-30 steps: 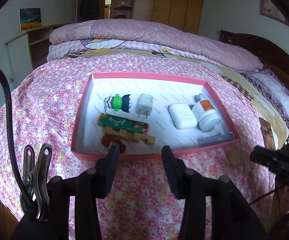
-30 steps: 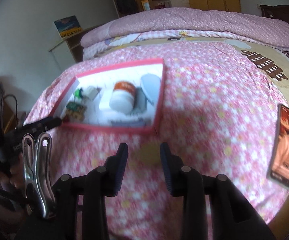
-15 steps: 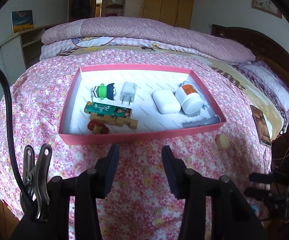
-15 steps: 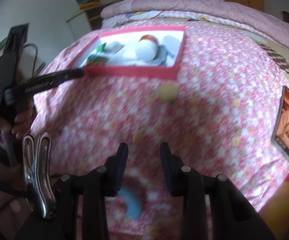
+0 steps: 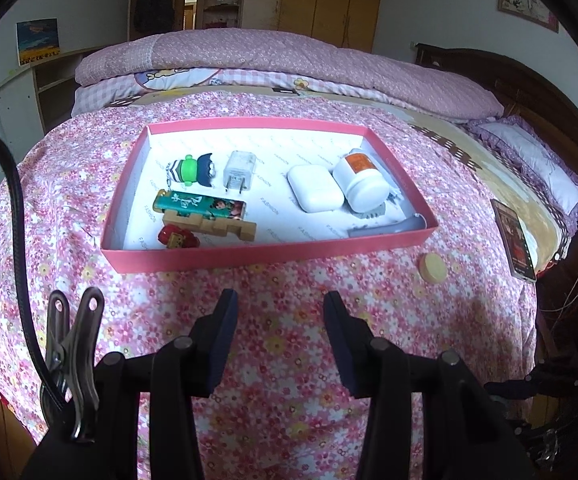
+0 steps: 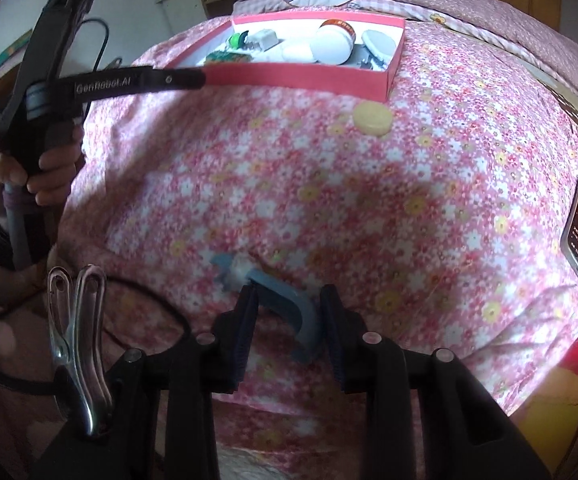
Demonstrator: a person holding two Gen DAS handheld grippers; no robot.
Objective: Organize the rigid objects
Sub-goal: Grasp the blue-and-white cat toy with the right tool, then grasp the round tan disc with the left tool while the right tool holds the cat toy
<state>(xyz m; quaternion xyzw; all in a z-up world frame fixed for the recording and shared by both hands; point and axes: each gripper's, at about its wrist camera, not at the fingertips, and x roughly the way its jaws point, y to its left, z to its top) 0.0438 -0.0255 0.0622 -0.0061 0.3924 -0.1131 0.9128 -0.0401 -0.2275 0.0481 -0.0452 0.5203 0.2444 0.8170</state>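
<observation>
From the left wrist, the left gripper (image 5: 277, 312) hangs part-open and empty over the floral bedspread (image 5: 89, 240), just short of the pink tray (image 5: 265, 258); from the right wrist, the right gripper (image 6: 287, 304), part-open, straddles a curved blue piece (image 6: 285, 300) (contact unclear)

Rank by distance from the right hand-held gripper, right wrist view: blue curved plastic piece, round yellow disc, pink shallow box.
1. Blue curved plastic piece: between the open fingers of the right hand-held gripper, on the floral bedspread.
2. Round yellow disc: farther up the bedspread, just below the box's near right corner.
3. Pink shallow box: farthest, top centre, holding the small items.
</observation>
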